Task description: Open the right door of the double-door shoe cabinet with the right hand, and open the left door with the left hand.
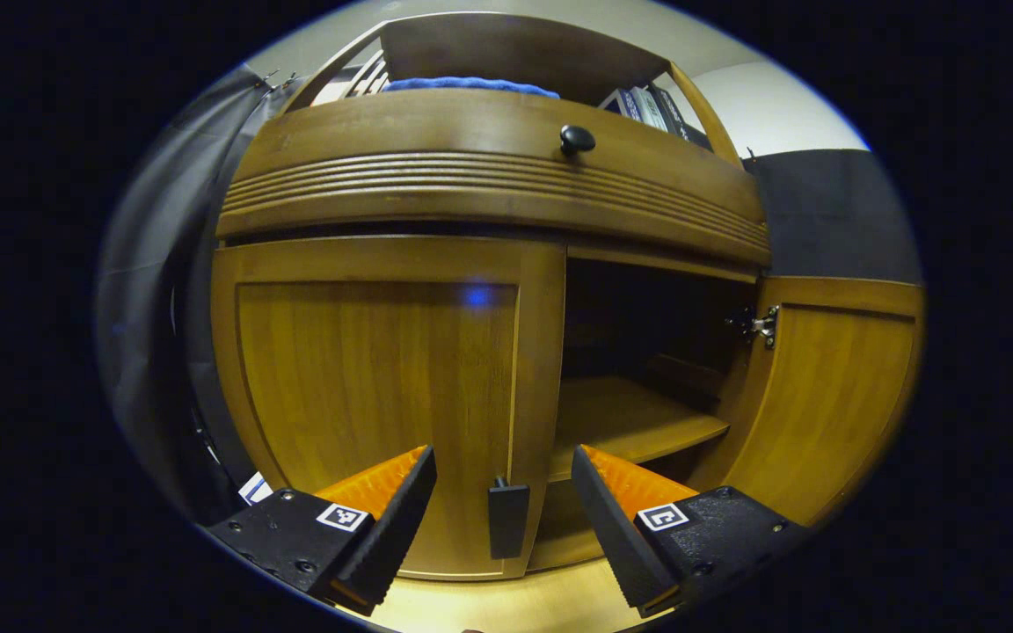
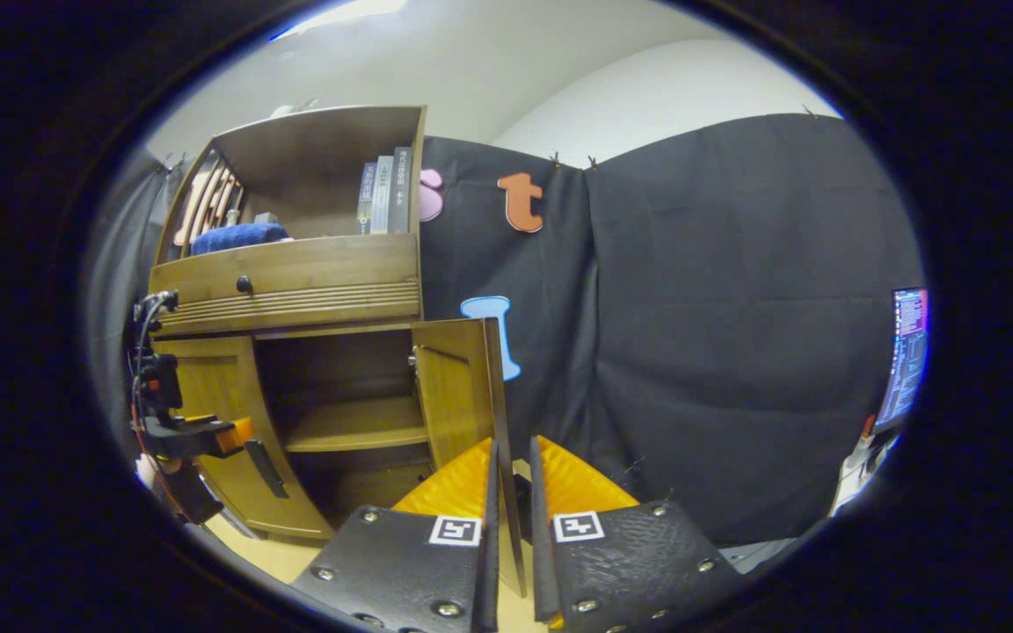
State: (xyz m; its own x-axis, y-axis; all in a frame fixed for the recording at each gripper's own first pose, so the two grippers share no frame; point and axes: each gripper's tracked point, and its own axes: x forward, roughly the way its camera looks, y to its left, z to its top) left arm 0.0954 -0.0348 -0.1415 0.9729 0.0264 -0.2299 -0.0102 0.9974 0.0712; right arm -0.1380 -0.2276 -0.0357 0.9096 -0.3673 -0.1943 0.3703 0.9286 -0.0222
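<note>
In the left gripper view the wooden shoe cabinet [image 1: 489, 189] is close in front of me. Its left door [image 1: 375, 378] is closed, and that door's dark handle [image 1: 507, 519] stands between the fingers of my open left gripper [image 1: 503, 453], touching neither. The right door [image 1: 823, 396] is swung wide, baring a shelf [image 1: 630, 422]. In the right gripper view my right gripper [image 2: 513, 444] is shut on the free edge of the right door [image 2: 458, 396], at its dark handle [image 2: 521, 492]. The left gripper [image 2: 234, 448] hangs before the left door [image 2: 216, 387].
A drawer with a black knob [image 1: 577, 139] runs above the doors. The open top shelf holds a blue cloth [image 2: 238, 236] and books [image 2: 383, 193]. A monitor [image 2: 907, 360] stands far right. The pale floor [image 1: 506, 602] lies under the cabinet.
</note>
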